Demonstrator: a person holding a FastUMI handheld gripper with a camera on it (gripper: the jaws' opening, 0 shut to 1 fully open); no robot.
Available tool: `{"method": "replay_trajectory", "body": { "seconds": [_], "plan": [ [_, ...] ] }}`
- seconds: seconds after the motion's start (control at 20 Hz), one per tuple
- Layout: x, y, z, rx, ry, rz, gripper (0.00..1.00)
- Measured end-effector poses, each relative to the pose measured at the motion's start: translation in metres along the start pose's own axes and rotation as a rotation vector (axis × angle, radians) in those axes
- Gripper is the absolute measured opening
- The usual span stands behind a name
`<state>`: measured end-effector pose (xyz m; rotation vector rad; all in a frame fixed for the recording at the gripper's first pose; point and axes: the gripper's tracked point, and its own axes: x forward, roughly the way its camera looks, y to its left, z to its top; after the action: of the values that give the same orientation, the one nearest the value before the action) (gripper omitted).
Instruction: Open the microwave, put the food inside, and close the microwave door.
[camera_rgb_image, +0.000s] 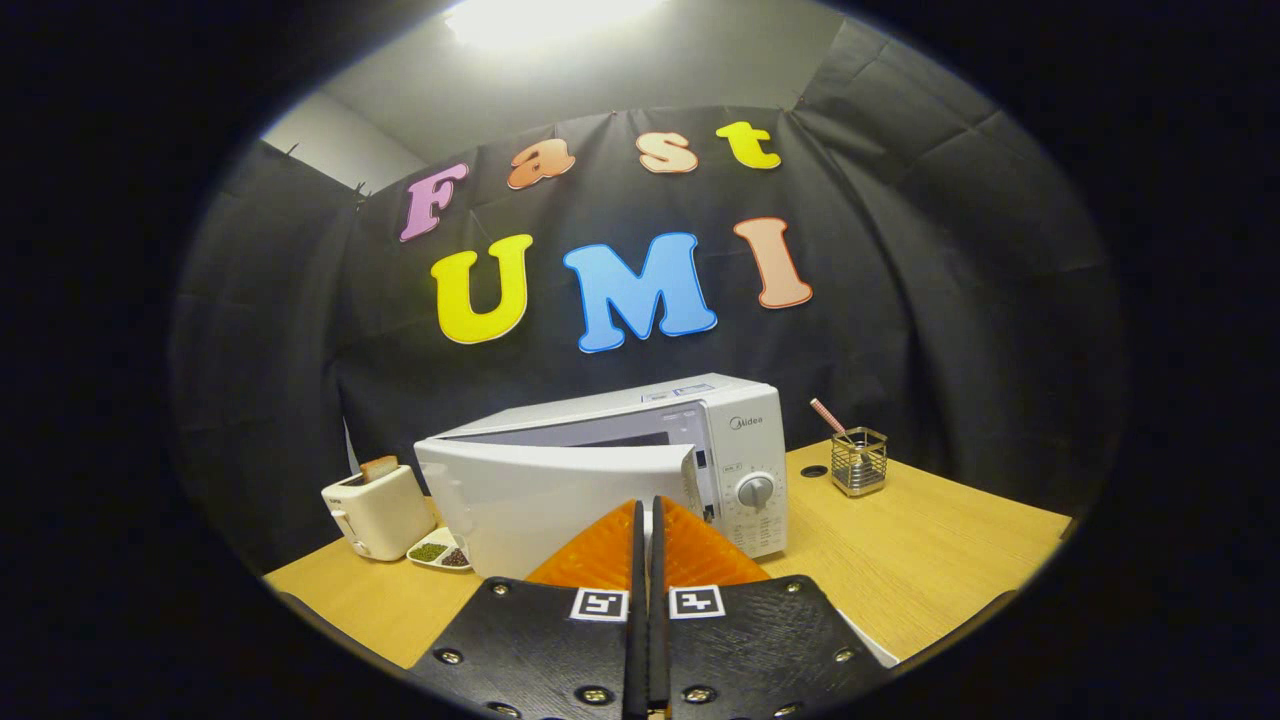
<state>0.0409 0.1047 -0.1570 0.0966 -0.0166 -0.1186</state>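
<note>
Wooden surface (930, 560) carries the microwave (700, 450) at my twelve o'clock, its door (560, 500) swung partly open just ahead of my claw (646, 520), which is closed on nothing. That door hides the inside. "Midea" shows above the dial (756, 491). At ten o'clock stands a toaster (375, 512).

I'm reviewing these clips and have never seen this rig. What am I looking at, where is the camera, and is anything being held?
The camera rides on a hand-held two-finger gripper and looks forward along its fingers, which are closed together with nothing between them. Just ahead sits a white microwave on a light wooden table, its door partly open. Beside it are a cream toaster holding a slice of bread, a small white divided dish, and a metal mesh holder with a striped straw.
</note>
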Motion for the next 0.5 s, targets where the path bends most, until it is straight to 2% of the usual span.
{"method": "replay_trajectory", "body": {
  "seconds": [0.5],
  "plan": [
    [0.079,-0.033,0.008,-0.038,0.013,-0.018,0.01]
  ]
}}
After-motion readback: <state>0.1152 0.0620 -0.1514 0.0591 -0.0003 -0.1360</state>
